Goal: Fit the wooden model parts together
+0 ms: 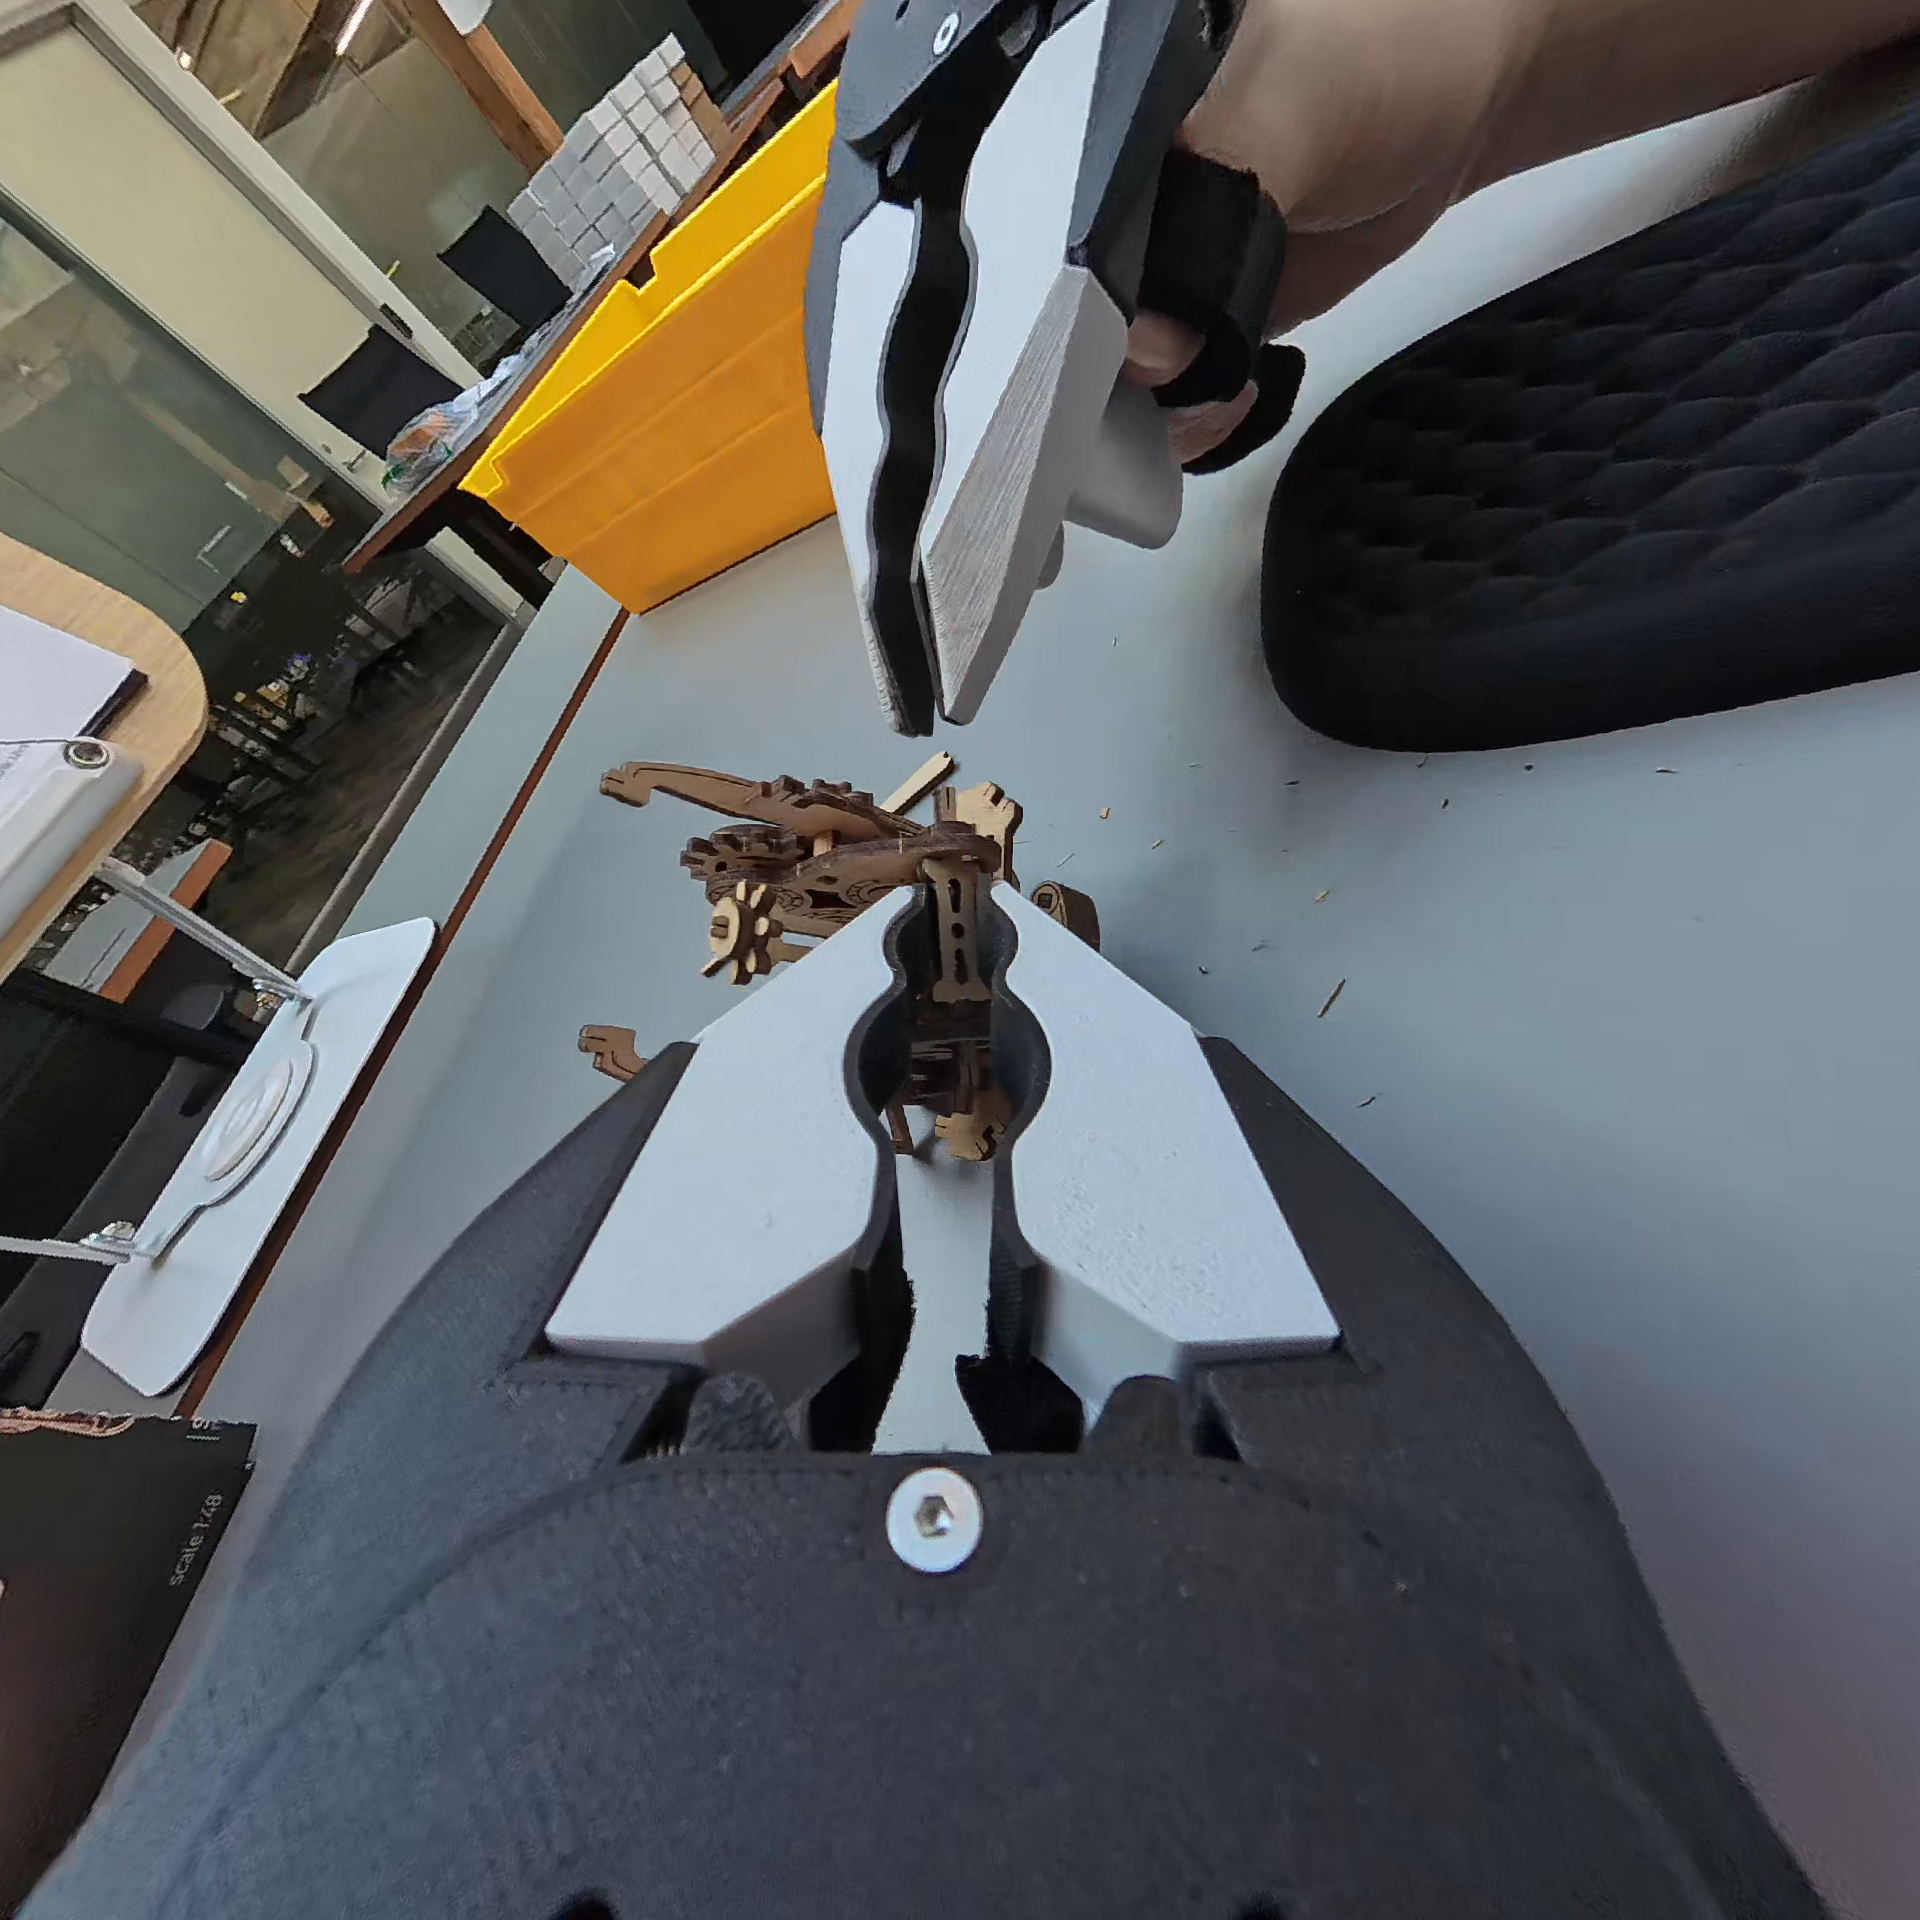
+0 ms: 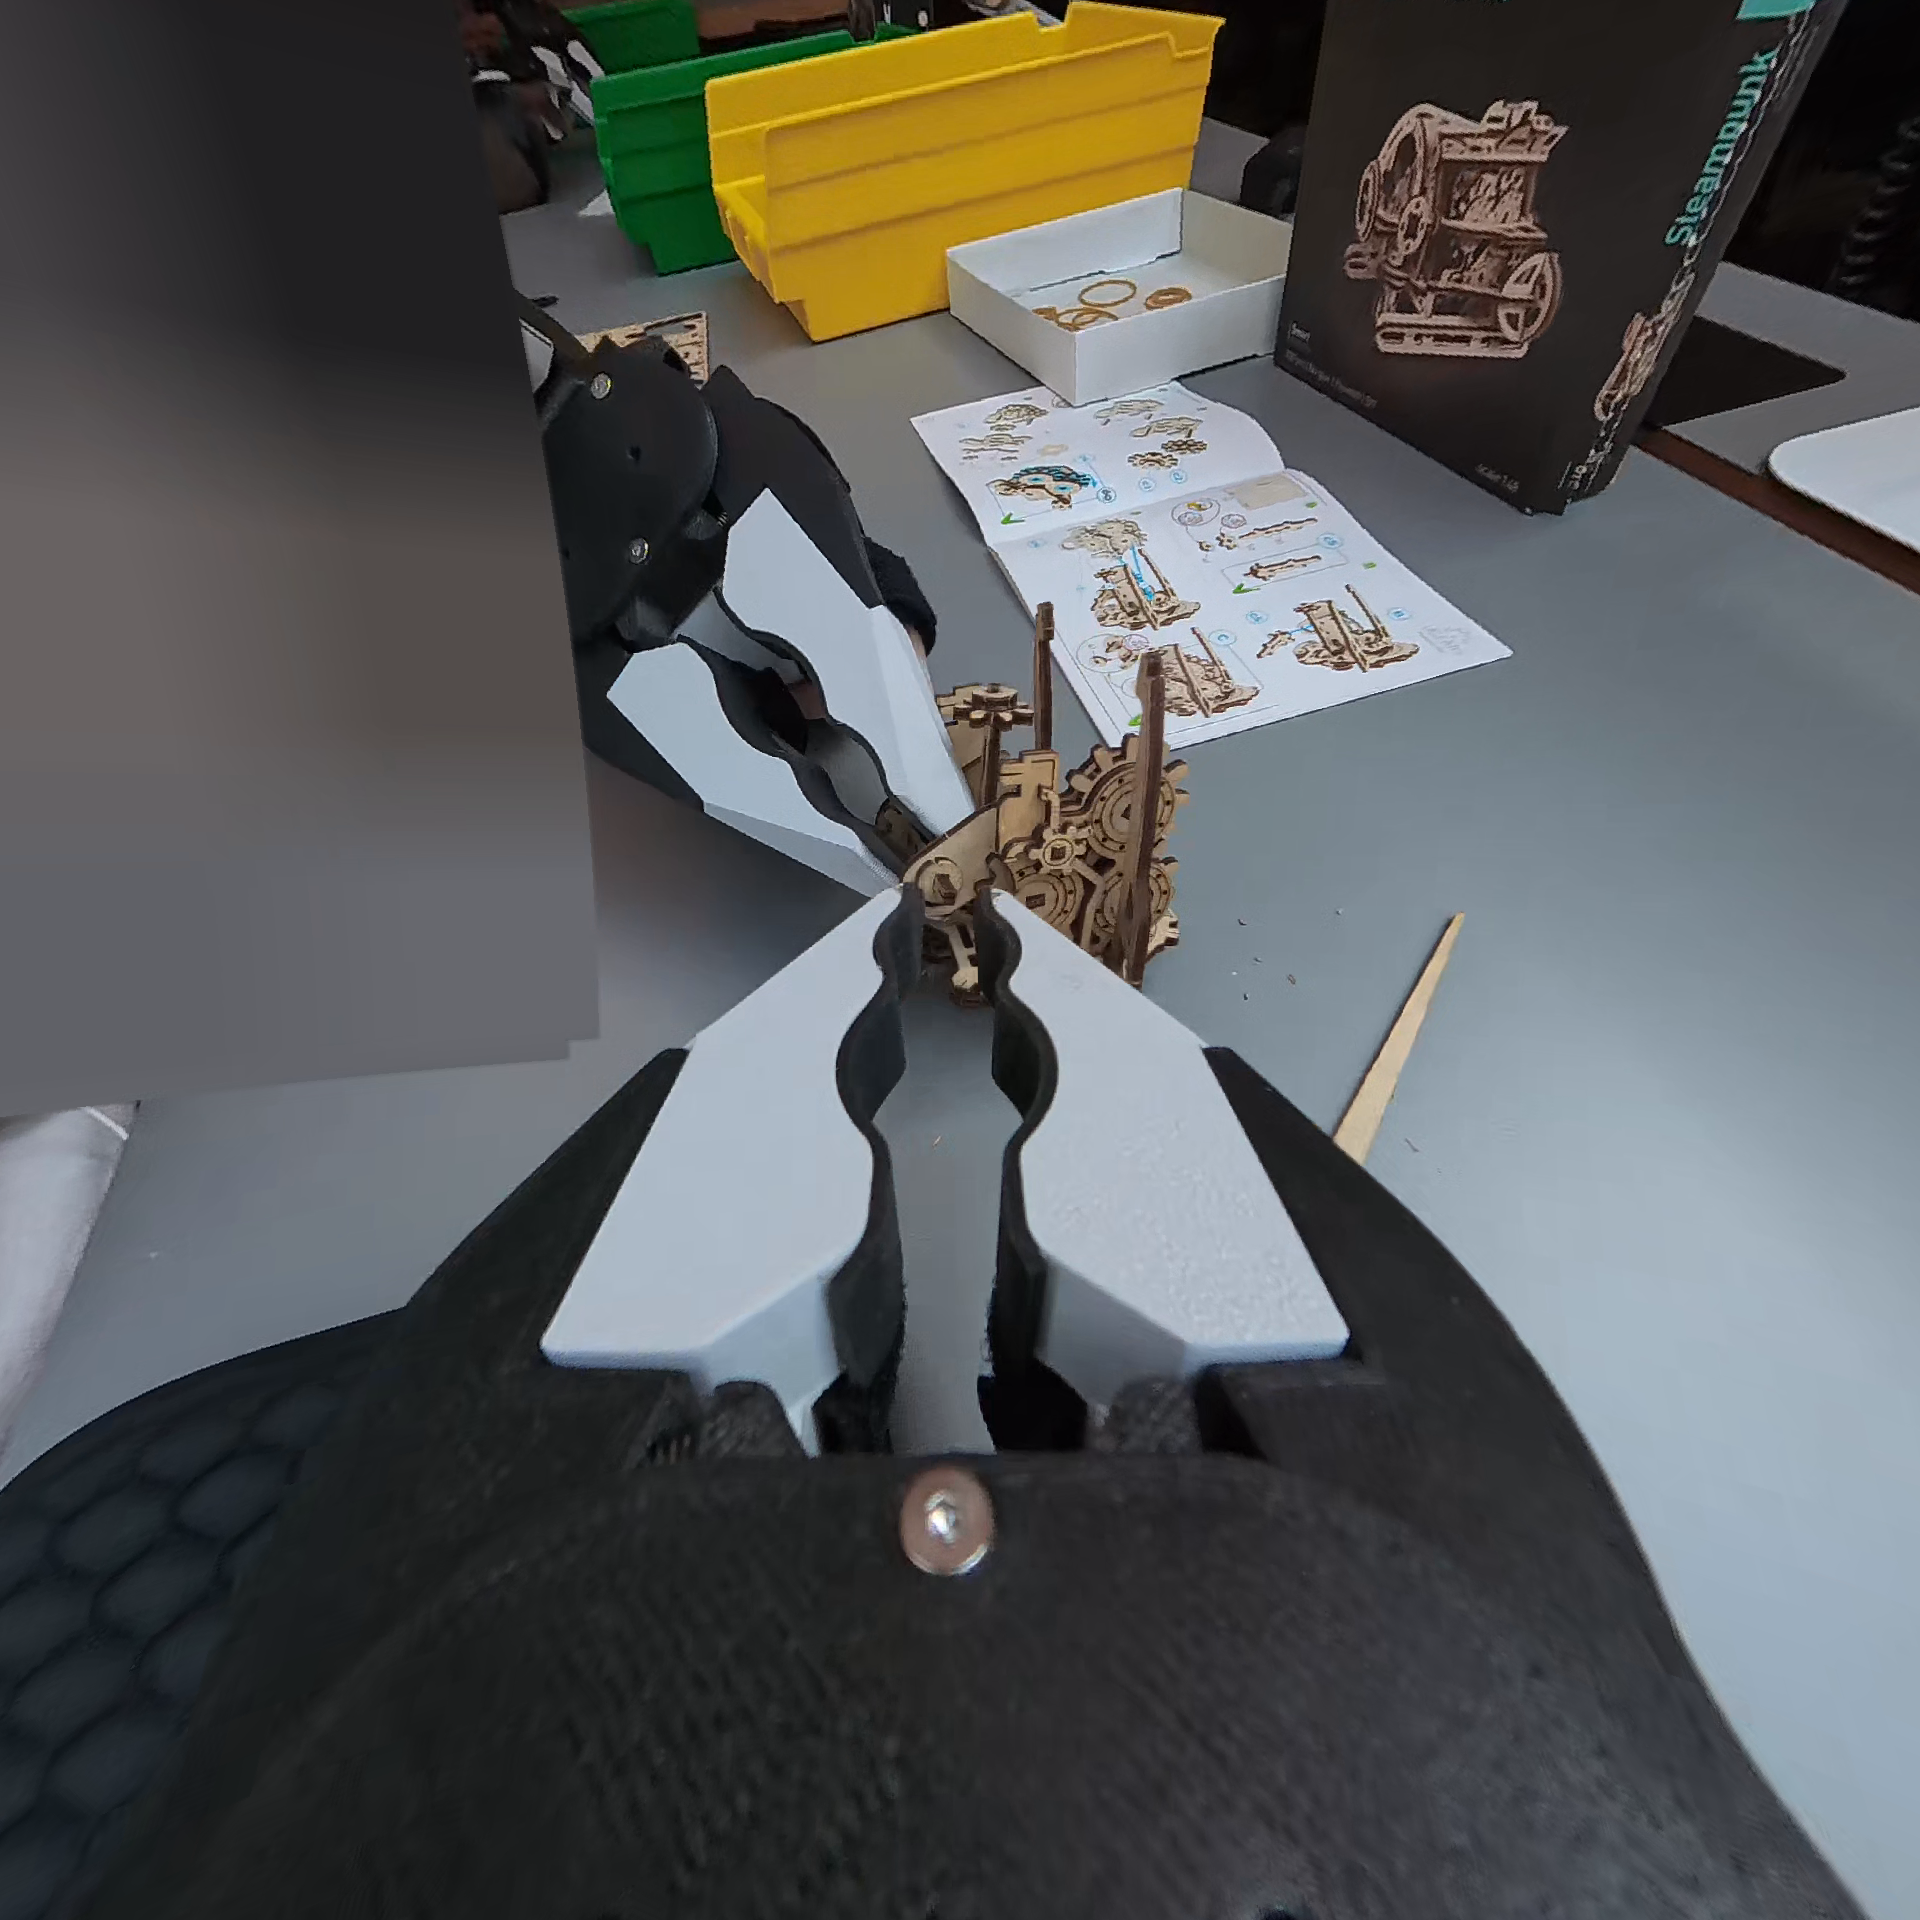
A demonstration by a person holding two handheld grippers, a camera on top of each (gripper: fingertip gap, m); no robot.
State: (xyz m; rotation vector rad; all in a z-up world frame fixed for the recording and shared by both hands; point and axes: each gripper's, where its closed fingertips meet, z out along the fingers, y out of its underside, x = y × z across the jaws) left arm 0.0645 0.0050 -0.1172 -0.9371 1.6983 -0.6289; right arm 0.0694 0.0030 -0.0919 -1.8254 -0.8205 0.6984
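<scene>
Workshop, grey bench (image 2: 1558, 935), yellow parts bins (image 2: 966, 166)

Both wrist views close, low, apparently facing each other; share wooden model (image 1: 831, 894) (image 2: 1049, 842).

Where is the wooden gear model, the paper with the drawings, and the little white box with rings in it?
wooden gear model (image 2: 1081, 862): right wrist view, on its large gear.
instruction sheet (image 2: 1205, 551): right wrist view, middle of the open page.
white box (image 2: 1101, 358): right wrist view, on its front wall.
</scene>
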